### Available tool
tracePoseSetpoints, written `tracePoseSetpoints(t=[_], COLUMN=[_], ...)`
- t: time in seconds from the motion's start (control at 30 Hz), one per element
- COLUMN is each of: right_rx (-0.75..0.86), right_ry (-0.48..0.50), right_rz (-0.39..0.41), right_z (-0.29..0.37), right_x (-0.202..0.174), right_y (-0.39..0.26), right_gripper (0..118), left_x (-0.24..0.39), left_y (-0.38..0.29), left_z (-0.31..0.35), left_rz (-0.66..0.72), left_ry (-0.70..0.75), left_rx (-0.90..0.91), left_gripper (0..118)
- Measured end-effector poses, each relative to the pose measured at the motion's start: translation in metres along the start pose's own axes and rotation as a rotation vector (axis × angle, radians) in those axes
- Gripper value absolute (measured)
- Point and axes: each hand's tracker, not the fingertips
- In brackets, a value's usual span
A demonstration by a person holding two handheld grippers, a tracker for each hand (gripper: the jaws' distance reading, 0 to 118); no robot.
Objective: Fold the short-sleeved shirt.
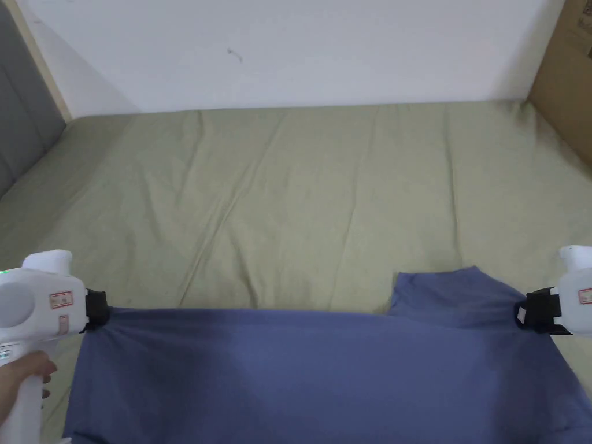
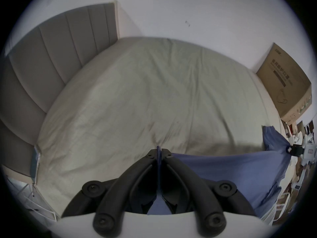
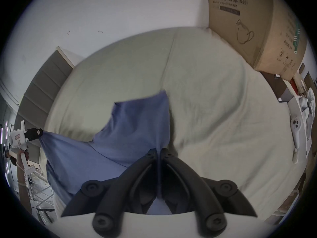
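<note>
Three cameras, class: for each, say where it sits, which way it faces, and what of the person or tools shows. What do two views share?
Head view: on the person's head, looking down over the green bed; the left gripper, a hand and the right gripper hold the blue shirt.
Left gripper view: rides the left gripper, facing across the bed; jaws clamp the shirt.
Right gripper view: rides the right gripper; jaws clamp the shirt.
Shared: both gripper views show the cardboard box.

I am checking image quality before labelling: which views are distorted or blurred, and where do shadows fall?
Head view: straight lines, soft even light, faint shadow in the blue shirt below its taut edge. Left gripper view: strong fisheye curve with dark corners, slight blur on the bed sheet near the shirt. Right gripper view: same curve, the sleeve edge blurred, the cardboard box sharp.
</note>
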Motion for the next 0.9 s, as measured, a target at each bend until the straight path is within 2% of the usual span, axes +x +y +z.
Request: tracePoseSetpoints(t=[0.2, 0.33, 0.43, 0.57, 0.6, 0.67, 0.7, 0.73, 0.77, 0.8, 0.9], right_rx=[0.072, 0.084, 0.031, -0.088, -0.111, -0.105, -0.092, -0.096, -0.082, -0.041, 0.049], right_ry=[0.033, 0.051, 0.028, 0.003, -0.021, -0.053, -0.084, -0.134, -0.165, -0.171, -0.133], right_rz=[0.040, 0.039, 0.052, 0.014, 0.009, 0.003, -0.011, -0.014, -0.002, -0.006, -0.011], right_z=[0.091, 0.135, 0.141, 0.115, 0.103, 0.089, 0.083, 0.082, 0.083, 0.089, 0.112], right_x=[-0.004, -0.006, -0.009, -0.003, -0.001, -0.002, 0.004, 0.004, 0.003, 0.002, -0.007], right_y=[-0.043, -0.103, -0.158, -0.224, -0.237, -0.252, -0.257, -0.257, -0.256, -0.254, -0.240], right_gripper=[4, 4, 4, 4, 5, 30, 39, 39, 68, 88, 88], left_x=[-0.015, -0.030, -0.040, -0.049, -0.050, -0.049, -0.048, -0.047, -0.048, -0.054, -0.059], left_y=[-0.039, -0.087, -0.129, -0.178, -0.189, -0.202, -0.207, -0.209, -0.210, -0.210, -0.199], left_z=[0.086, 0.127, 0.133, 0.112, 0.105, 0.095, 0.092, 0.092, 0.095, 0.099, 0.116], left_rz=[-0.012, 0.001, 0.013, 0.024, 0.032, 0.047, 0.045, 0.038, 0.036, 0.041, 0.121], left_ry=[-0.027, -0.032, -0.004, 0.021, 0.020, 0.015, 0.051, 0.068, 0.060, 0.051, 0.008], left_rx=[0.079, 0.099, 0.038, -0.075, -0.109, -0.136, -0.164, -0.160, -0.153, -0.138, -0.069], left_gripper=[2, 2, 2, 4, 16, 55, 64, 64, 90, 107, 105])
